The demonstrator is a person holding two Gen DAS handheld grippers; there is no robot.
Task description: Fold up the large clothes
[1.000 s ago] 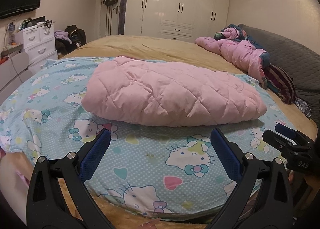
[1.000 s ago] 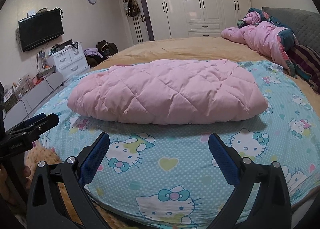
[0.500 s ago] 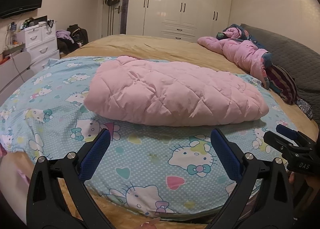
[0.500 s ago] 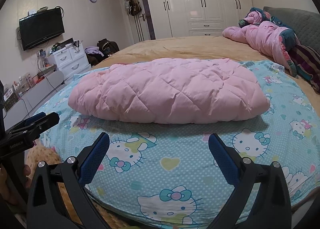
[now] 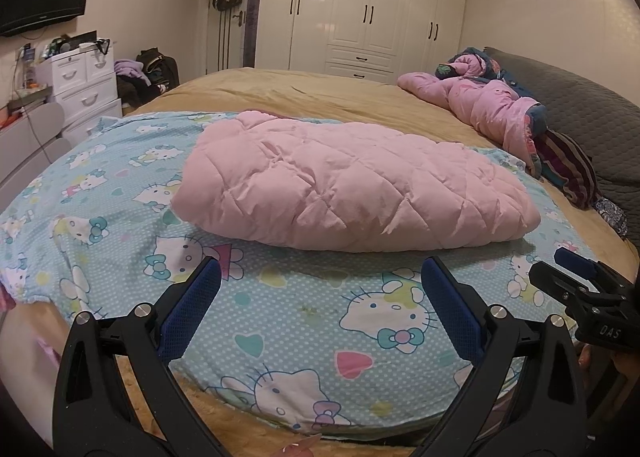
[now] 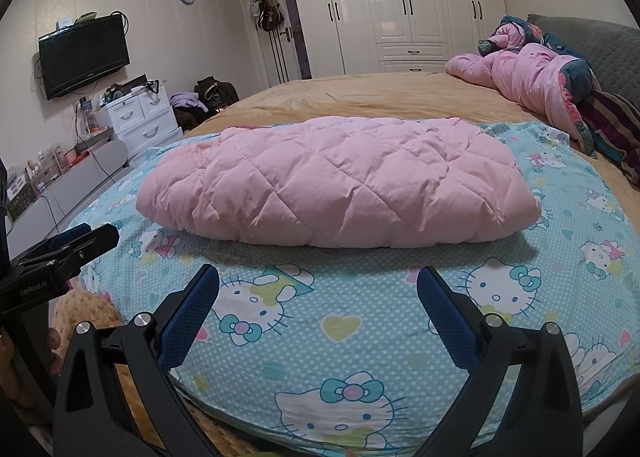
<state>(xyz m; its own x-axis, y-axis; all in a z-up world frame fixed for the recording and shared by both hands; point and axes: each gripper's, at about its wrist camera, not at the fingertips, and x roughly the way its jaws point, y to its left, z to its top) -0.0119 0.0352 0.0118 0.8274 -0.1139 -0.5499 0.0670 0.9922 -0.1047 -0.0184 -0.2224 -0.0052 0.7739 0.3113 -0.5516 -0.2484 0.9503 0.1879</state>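
A folded pink quilted garment (image 5: 352, 181) lies as a long padded bundle on a blue Hello Kitty sheet (image 5: 296, 305); it also shows in the right wrist view (image 6: 340, 185) on the same sheet (image 6: 360, 321). My left gripper (image 5: 320, 277) is open and empty, held back from the garment's near edge over the sheet. My right gripper (image 6: 318, 277) is open and empty, also short of the garment. The right gripper shows at the right edge of the left wrist view (image 5: 576, 277), and the left gripper at the left edge of the right wrist view (image 6: 76, 241).
The sheet lies on a tan bed cover (image 5: 320, 93). A crumpled pink quilt (image 5: 492, 105) and striped cloth (image 5: 568, 161) sit by the grey headboard (image 5: 580, 109). White drawers (image 6: 140, 117), a wall TV (image 6: 84, 53) and white wardrobes (image 6: 400, 5) stand behind.
Both grippers have risen and tilted slightly, so the garment sits a little lower in both views. The garment itself has not moved. Both stay open.
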